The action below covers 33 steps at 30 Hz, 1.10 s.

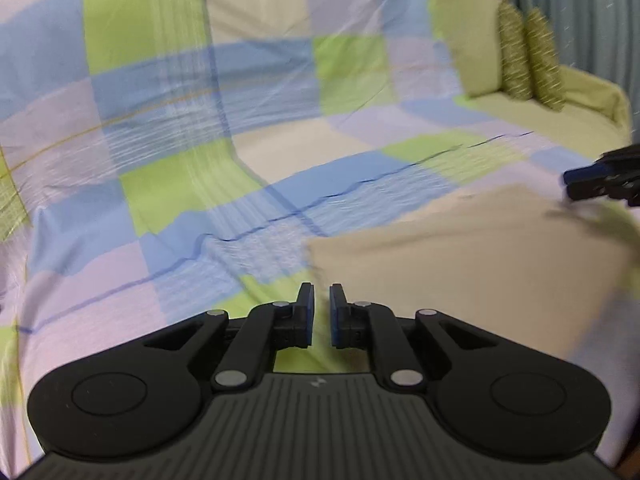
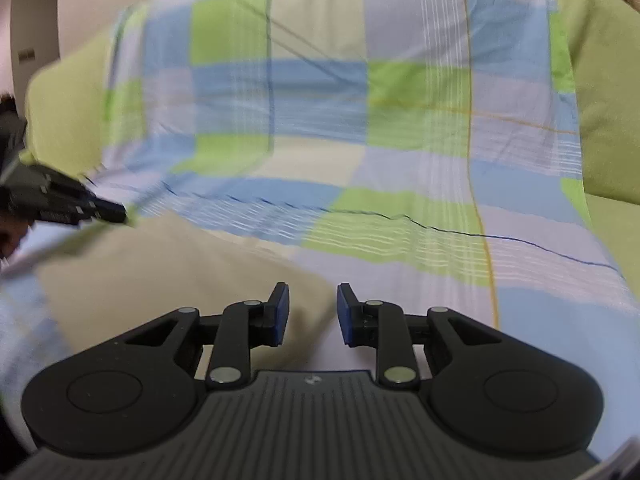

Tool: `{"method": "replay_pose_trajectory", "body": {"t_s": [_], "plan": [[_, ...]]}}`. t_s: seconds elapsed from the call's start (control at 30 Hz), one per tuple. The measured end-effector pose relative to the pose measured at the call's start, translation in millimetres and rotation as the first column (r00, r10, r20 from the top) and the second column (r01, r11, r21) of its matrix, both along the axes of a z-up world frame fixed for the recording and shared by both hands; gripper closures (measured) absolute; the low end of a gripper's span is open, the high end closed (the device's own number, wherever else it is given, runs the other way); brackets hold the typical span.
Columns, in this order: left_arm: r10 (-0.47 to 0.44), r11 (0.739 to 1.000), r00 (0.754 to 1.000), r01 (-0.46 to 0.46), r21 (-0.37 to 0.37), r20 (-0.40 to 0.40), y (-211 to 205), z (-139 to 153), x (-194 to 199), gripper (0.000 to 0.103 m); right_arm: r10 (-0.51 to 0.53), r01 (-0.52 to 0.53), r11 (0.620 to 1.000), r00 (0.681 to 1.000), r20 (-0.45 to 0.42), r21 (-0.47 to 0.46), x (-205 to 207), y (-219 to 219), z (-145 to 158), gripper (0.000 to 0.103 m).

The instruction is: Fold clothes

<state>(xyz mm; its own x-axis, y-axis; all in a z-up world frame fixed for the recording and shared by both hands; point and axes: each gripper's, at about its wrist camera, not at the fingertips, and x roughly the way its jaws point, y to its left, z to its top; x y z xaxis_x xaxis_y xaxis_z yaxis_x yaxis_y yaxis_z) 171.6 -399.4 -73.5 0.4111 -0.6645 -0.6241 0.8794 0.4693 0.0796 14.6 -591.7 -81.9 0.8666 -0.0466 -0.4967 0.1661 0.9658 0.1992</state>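
A plain beige garment (image 1: 460,264) lies flat on the seat of a sofa draped in a checked cover (image 1: 208,92). My left gripper (image 1: 322,308) hovers just off the garment's left edge, over a green square. Its blue-padded fingers stand a narrow gap apart with nothing between them. In the right wrist view the same beige garment (image 2: 160,280) spreads to the lower left. My right gripper (image 2: 313,312) is open above its near right corner and holds nothing. Each view shows the other gripper at its edge: the right gripper (image 1: 592,180) and the left gripper (image 2: 108,212), both blurred.
The checked cover (image 2: 360,120) runs up the backrest of the yellow-green sofa (image 2: 608,100). Two patterned green cushions (image 1: 528,56) and a plain one (image 1: 472,40) stand at the sofa's far right end. A striped curtain (image 1: 580,0) hangs behind.
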Motion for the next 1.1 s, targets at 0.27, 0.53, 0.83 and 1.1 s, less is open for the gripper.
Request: {"method": "replay_pose_trajectory", "body": {"t_s": [0.27, 0.53, 0.83, 1.1], "plan": [[-0.052, 0.989, 0.989, 0.031, 0.147, 0.142, 18, -22, -63, 0.089, -0.085, 0.088, 0.992, 0.995, -0.043, 0.088, -50, 39, -8, 0.077], [-0.142, 0.977, 0.948, 0.088, 0.193, 0.285, 43, -7, -100, 0.070, -0.088, 0.087, 0.996, 0.996, -0.033, -0.024, -93, 77, 34, 0.065], [-0.201, 0.974, 0.938, 0.162, 0.156, 0.282, 53, -4, -136, 0.070, -0.057, 0.040, 0.980, 0.995, -0.078, -0.194, -117, 141, 55, 0.057], [-0.239, 0.970, 0.933, 0.215, 0.114, 0.269, 32, 0, -162, 0.069, -0.063, 0.047, 0.981, 0.994, -0.084, -0.188, -131, 144, 63, 0.048]]}}
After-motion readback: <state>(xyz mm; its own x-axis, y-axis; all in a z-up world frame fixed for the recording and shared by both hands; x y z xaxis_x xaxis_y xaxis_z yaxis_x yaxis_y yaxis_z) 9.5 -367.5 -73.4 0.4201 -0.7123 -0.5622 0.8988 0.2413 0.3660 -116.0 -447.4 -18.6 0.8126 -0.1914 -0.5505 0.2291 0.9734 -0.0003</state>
